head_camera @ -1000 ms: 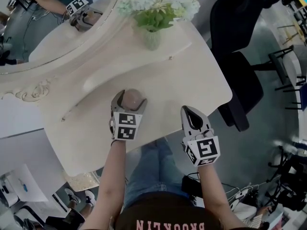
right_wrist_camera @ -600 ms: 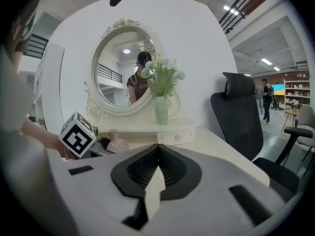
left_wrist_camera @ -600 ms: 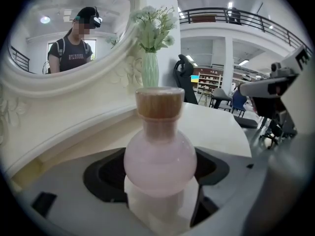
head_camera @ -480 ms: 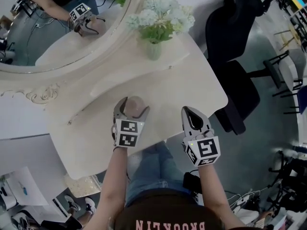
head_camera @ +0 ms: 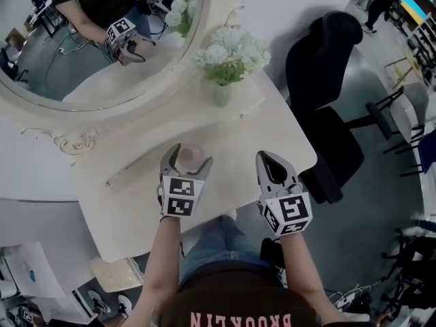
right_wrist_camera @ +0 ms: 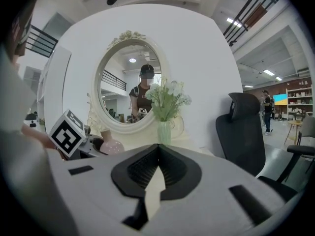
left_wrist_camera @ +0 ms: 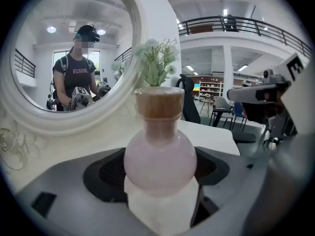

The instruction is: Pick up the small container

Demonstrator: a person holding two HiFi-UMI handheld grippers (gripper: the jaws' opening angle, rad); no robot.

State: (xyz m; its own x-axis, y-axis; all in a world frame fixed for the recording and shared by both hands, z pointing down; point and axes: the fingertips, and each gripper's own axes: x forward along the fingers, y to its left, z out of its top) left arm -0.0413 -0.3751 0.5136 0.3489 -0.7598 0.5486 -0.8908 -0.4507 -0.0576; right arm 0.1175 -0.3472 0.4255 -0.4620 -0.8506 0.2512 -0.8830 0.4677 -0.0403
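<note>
Left tongs (head_camera: 188, 159) around small container (left_wrist_camera: 160, 154); "BROOKLYN" shirt (head_camera: 242, 317)

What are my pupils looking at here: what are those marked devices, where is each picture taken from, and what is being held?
A person holds a two-jaw tool in each hand. One picture looks down from a head camera; the other two come from cameras riding on the tools. The left gripper has its jaws closed on a small pink container with a cork stopper. The right gripper is shut and empty. The cream table below carries a mirror and a vase of flowers.
</note>
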